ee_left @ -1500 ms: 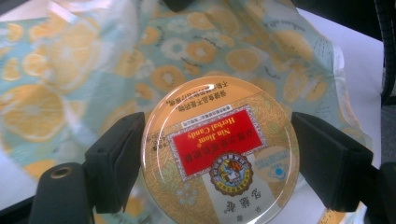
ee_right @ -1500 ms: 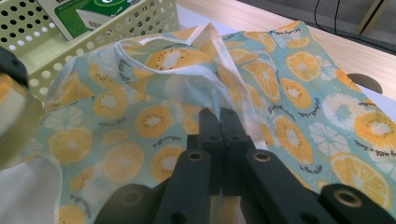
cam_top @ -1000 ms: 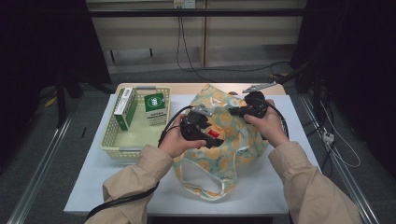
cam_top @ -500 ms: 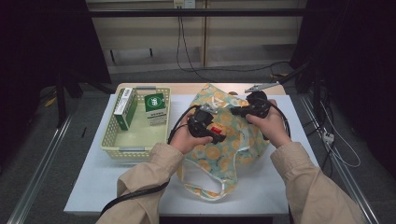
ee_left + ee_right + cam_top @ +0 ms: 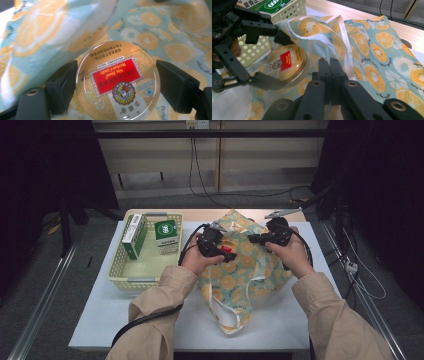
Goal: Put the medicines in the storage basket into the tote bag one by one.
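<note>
I am slipping a round candy tin (image 5: 117, 82) into the orange-print cloth bag (image 5: 250, 265) that lies on the white tabletop (image 5: 150, 320), and the tin sits flat between the jaws of my left hand-held gripper (image 5: 216, 251), which pinch its rim from both sides with the red label facing up. My right hand-held gripper (image 5: 331, 72) has its jaws pressed together on the bag's upper edge by the white handle strap (image 5: 337, 37), holding the mouth lifted. To do this step well, I judge that I should keep that edge pulled up and slightly away so the opening stays wide, bring the tin in low and level under the raised cloth, and only spread the left jaws once the tin is well past the hem and resting on the bag's lower layer; letting go too early could leave it sliding back out, and tilting it could snag the rim on the fabric. In the left gripper view the tin is already over the bag's cloth, with a fold of the bag rising behind it. As for containers, the pale yellow basket (image 5: 125, 270) to the left of the bag holds two green-and-white boxes (image 5: 165, 236) standing toward its far end; whether the bag holds anything yet I cannot tell.
</note>
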### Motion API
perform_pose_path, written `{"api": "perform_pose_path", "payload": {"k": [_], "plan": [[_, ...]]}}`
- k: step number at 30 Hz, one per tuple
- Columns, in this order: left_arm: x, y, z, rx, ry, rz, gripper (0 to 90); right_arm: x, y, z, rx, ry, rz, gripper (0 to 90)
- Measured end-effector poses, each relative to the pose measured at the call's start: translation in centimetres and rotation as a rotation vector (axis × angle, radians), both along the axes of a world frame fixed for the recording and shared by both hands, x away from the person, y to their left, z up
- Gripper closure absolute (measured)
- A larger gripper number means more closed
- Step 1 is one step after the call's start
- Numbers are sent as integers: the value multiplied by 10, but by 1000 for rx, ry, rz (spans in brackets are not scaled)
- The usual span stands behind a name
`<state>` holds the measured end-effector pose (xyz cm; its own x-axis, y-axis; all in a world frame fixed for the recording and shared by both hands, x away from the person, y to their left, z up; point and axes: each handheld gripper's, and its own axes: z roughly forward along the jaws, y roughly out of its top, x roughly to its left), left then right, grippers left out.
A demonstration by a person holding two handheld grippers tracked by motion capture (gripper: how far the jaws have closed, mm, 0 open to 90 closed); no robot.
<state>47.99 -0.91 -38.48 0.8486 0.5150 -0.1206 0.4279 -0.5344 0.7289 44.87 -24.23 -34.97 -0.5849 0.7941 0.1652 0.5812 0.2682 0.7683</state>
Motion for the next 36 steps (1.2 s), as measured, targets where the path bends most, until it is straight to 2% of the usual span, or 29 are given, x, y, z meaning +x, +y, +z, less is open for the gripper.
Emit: {"api": "perform_pose_path", "payload": {"k": [3,7,9,10,11,15,21,24,26,31,35,36], "plan": [[5,4,3,13,-8,7,207,0,2,0,0,-1,5,900],[11,11,6,8,-4,28,207,1,4,-1,4,3,7,900],[12,13,5,2,4,30,207,2,6,-2,5,4,11,900],[10,13,5,12,-5,43,207,3,6,-3,4,3,11,900],[9,12,4,2,4,27,207,3,7,-3,5,5,9,900],[1,5,0,-2,8,-10,207,4,8,-4,6,6,8,900],[-5,-8,-11,-12,14,-27,207,5,9,-4,5,9,7,900],[-5,-13,-16,-26,20,-20,207,5,11,-4,1,8,10,900],[-4,-17,-19,-13,16,-19,206,5,11,-3,2,5,8,900],[2,-20,-24,-13,8,6,206,5,11,-2,4,7,13,900],[7,-20,-28,-17,17,9,206,6,10,-3,6,9,8,900],[7,-21,-28,-10,11,26,206,6,10,-3,6,10,11,900]]}}
